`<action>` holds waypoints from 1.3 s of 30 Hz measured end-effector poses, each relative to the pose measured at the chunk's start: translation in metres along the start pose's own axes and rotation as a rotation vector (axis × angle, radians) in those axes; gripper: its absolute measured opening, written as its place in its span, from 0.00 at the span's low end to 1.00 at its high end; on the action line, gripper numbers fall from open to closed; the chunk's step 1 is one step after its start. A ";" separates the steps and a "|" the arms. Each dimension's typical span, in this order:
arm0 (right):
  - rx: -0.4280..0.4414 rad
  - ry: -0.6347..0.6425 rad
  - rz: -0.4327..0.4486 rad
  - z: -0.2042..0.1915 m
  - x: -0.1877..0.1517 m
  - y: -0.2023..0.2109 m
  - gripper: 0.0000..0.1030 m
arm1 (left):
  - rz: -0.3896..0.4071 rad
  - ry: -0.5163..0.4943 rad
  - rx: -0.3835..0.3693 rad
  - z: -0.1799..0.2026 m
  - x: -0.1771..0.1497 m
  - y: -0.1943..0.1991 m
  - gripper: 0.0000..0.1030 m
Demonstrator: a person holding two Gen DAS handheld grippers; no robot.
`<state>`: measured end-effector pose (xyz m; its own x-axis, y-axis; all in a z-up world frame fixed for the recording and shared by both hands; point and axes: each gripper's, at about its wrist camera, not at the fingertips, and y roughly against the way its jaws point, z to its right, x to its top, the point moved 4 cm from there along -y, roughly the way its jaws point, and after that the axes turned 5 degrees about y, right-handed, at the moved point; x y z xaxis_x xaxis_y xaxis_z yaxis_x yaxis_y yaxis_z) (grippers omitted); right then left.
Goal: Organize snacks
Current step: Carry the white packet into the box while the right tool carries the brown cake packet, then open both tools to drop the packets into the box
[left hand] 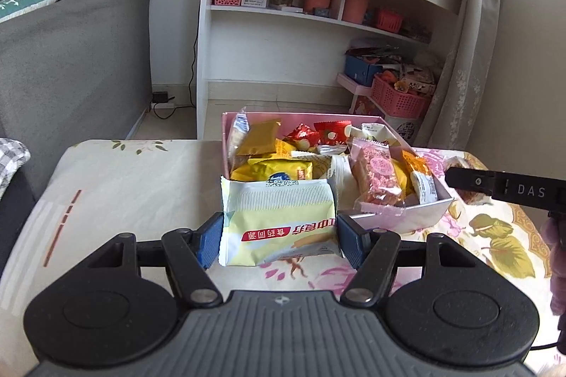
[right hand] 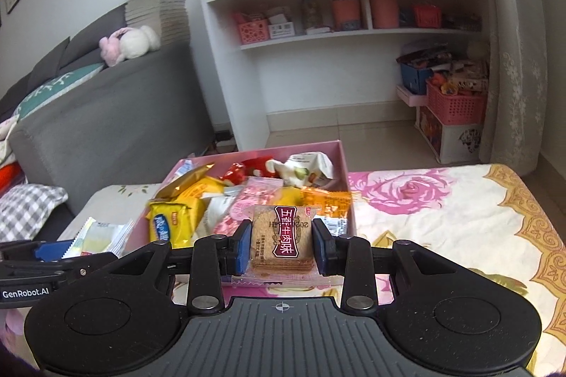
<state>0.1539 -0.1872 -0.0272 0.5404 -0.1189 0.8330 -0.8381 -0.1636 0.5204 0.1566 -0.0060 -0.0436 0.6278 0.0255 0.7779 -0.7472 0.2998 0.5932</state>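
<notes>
A pale yellow-and-white crinkle-edged plastic snack packet (left hand: 279,224) sits clamped in the left gripper (left hand: 279,235), jaws half spread, before the pink cardboard box (left hand: 406,217) of mixed snacks. The right gripper (right hand: 281,246), jaws narrow, pinches a clear-wrapped brown cracker pack (right hand: 283,239) at the box's near edge, above the floral-clothed desk (right hand: 442,217).

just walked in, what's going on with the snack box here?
A person is sorting snacks with a handheld tool in each hand. The left tool is clamped on a pale yellow snack packet; the right tool grips a brown biscuit pack. Both packets are held in front of the pink box, which is already full of mixed snacks, on a floral cloth.
</notes>
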 end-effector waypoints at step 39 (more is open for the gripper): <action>0.053 -0.149 0.059 0.032 0.035 -0.091 0.42 | 0.043 -0.192 0.034 0.043 0.041 -0.086 0.89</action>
<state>0.2520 -0.2083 -0.0515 0.4992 -0.2733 0.8223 -0.8655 -0.2035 0.4577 0.2375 -0.0720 -0.0538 0.5444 -0.1458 0.8260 -0.7813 0.2701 0.5626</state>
